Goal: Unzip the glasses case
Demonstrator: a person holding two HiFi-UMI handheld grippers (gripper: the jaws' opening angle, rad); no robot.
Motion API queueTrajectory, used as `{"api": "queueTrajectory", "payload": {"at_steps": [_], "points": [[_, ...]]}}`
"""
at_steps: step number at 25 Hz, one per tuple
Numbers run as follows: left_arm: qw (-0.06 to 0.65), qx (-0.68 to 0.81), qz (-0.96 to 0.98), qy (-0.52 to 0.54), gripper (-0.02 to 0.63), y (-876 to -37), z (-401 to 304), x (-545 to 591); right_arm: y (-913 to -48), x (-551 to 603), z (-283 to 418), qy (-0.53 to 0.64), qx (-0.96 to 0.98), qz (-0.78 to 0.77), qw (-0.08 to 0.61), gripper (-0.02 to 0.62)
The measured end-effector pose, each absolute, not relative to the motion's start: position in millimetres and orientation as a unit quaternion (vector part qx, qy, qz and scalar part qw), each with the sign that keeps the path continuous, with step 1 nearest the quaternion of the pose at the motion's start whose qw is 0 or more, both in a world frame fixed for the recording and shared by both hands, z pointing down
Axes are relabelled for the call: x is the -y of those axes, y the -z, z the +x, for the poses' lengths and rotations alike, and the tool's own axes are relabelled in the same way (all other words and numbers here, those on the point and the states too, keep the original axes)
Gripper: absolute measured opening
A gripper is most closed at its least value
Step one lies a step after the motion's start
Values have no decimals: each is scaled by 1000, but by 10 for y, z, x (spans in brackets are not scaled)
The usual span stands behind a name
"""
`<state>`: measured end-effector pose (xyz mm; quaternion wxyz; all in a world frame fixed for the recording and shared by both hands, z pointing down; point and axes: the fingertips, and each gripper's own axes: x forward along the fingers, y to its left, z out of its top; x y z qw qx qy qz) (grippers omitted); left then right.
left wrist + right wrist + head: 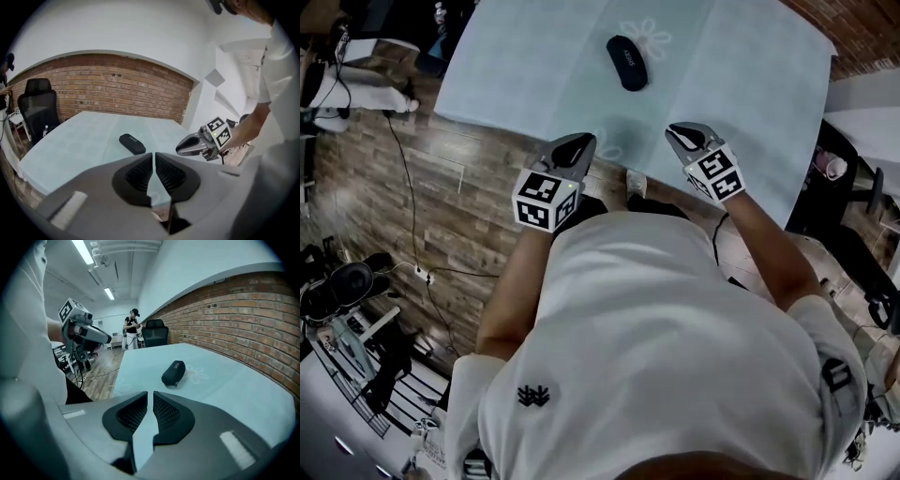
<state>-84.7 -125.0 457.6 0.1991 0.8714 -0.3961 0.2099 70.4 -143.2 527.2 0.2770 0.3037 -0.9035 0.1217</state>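
Note:
A black zipped glasses case (627, 62) lies on the pale blue tablecloth (750, 84), toward the far middle of the table. It also shows in the left gripper view as the case (132, 143), and in the right gripper view as the case (174, 372). My left gripper (580, 142) hovers at the table's near edge, shut and empty, well short of the case. My right gripper (681, 129) hangs beside it to the right, also shut with nothing between its jaws. Each gripper shows in the other's view: right gripper (190, 145), left gripper (100, 337).
A brick wall (112, 91) runs behind the table, with a black office chair (40, 105) at its far left corner. Cables (408, 187) trail over the wooden floor at the left. A person (133, 329) stands far back in the room. Furniture (853, 234) crowds the table's right side.

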Motion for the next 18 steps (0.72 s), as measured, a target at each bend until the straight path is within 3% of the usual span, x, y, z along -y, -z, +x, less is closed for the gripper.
{"api": "queueTrajectory", "payload": {"at_steps": [18], "points": [[172, 304, 882, -315, 57, -5246, -257, 2856, -5997, 2329, 399, -113, 889, 293, 334, 44]]}}
